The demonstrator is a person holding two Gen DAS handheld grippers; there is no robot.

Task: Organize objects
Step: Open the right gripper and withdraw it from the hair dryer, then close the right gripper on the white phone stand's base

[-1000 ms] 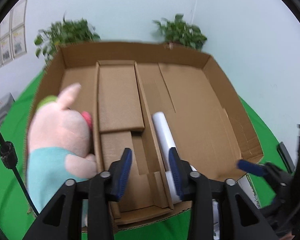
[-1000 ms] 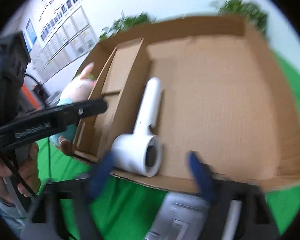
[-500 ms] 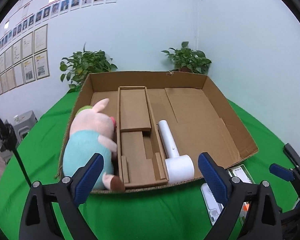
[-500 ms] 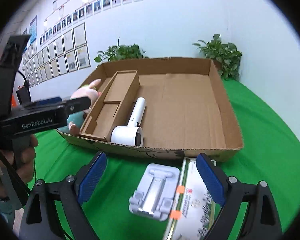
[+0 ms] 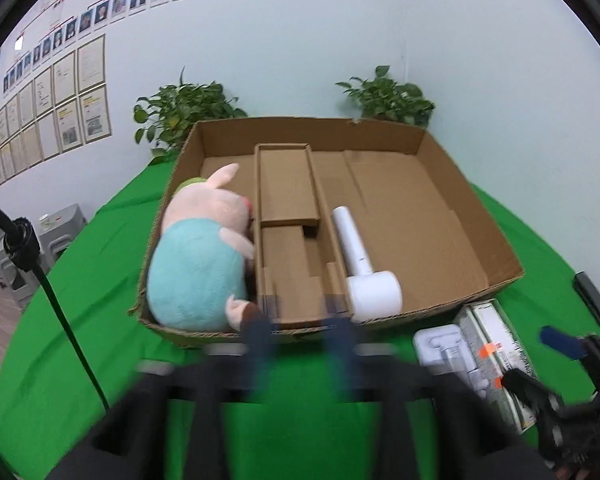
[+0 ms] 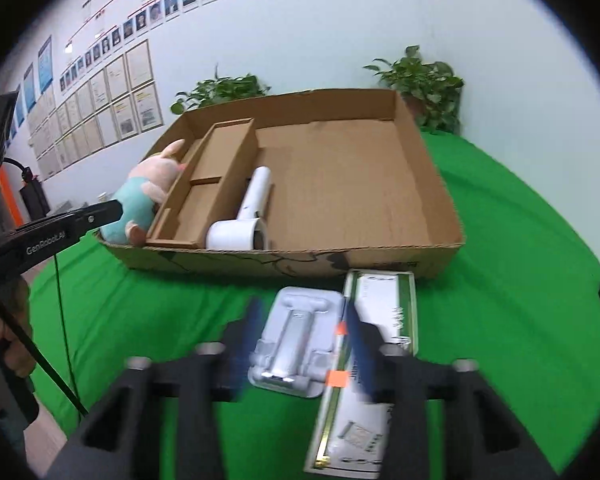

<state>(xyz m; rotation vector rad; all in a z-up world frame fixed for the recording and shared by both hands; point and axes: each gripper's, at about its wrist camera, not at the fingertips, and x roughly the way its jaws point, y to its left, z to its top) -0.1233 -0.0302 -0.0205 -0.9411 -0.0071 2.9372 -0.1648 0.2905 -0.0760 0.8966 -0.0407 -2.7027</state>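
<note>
A: Cardboard box (image 5: pixel 480 236) fills mid-frame in both views. Plush pig (image 5: pixel 200 256) lies in its left compartment, white hair dryer (image 5: pixel 364 264) just right of the divider insert (image 5: pixel 292 240), barrel toward the near wall.

B: Change against half a second ago?

A: Both sets of fingers have narrowed. The left gripper (image 5: pixel 300 332) was spread wide; its blue pads now sit blurred and closer together at lower centre, with nothing between them. Whether they are fully closed I cannot tell.

B: And the right?

A: Right gripper (image 6: pixel 304 344) has dropped toward the green cloth (image 6: pixel 520 260). Its pads flank the white phone stand (image 6: pixel 296 344), lower centre of the right view, just in front of the box wall. The flat printed box (image 6: pixel 376 360) lies touching the stand's right side. Motion blur hides whether the pads press the stand yet, so grip unconfirmed.

B: Meaning for the task?

A: My judgement: pig and dryer are placed, and the stand is the next item to go in. Two items remain outside. The right compartment has bare floor.
</note>
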